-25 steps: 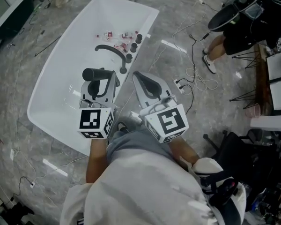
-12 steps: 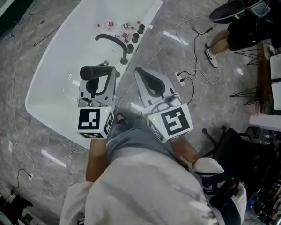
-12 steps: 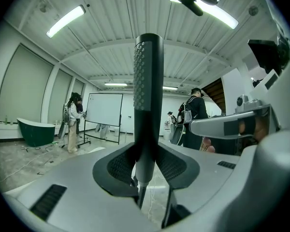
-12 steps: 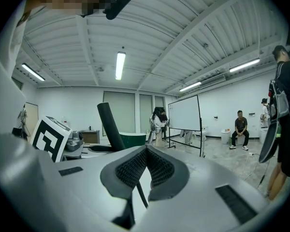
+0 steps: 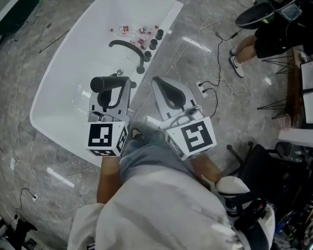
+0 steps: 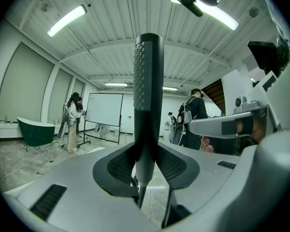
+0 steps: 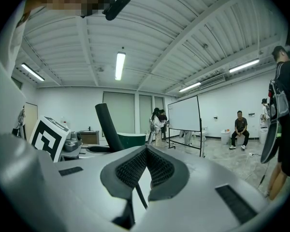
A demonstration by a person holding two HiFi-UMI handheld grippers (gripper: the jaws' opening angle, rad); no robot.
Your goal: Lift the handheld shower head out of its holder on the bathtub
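Observation:
The handheld shower head is a black stick-shaped wand, standing upright between the pads of my left gripper, which is shut on its lower end. In the head view it shows as a black bar across the left gripper, above the white bathtub. A thin hose hangs below it. The right gripper hovers just to its right over the tub's edge; its pads meet at the tips with nothing between them. From the right gripper view the wand stands to the left.
On the tub's rim sit a curved black spout, black knobs and small red-and-white items. Cables and a power strip lie on the marble floor. A person sits at upper right. A whiteboard and green tub stand far off.
Both grippers have sunk a little together, the left one still holding the shower head. The jaws stand as before.

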